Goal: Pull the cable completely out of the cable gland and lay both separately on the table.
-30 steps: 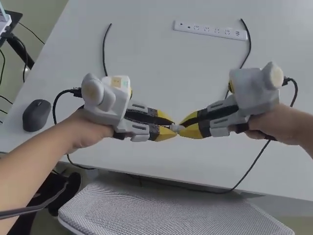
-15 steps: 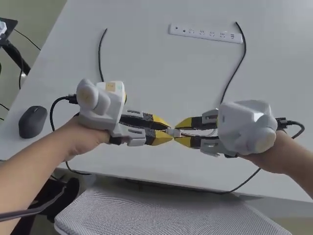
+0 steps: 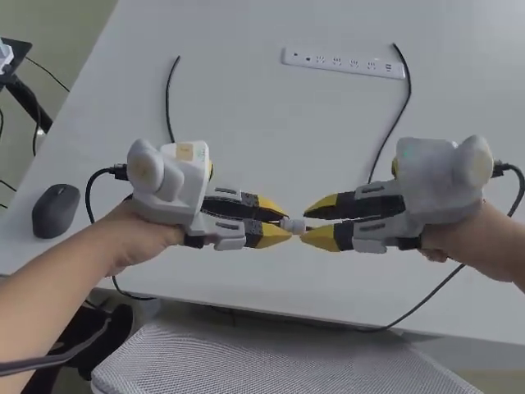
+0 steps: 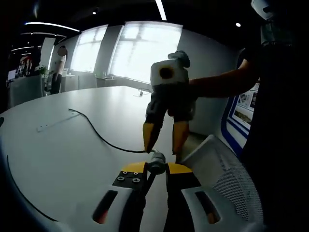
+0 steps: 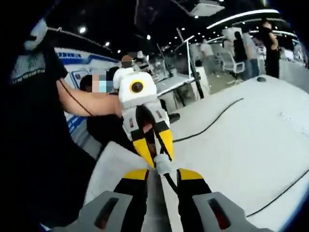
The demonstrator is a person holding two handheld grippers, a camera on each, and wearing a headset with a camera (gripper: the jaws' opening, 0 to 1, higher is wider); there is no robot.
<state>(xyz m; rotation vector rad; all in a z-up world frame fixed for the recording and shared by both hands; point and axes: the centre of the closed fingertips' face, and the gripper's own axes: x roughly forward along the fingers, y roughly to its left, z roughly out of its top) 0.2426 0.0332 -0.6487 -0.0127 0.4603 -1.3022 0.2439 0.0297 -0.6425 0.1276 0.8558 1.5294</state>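
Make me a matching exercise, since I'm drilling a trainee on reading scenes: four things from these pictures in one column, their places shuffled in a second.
Things
1. cable gland
2. power strip
3. mouse
4. mesh chair

Places (as in the head view)
A. on the table, near its left edge
B. below the table's near edge
C. in the air between the tips of the left gripper and the right gripper
D. lying flat on the table's far side

Pairs: 1-C, 2-D, 3-A, 4-B
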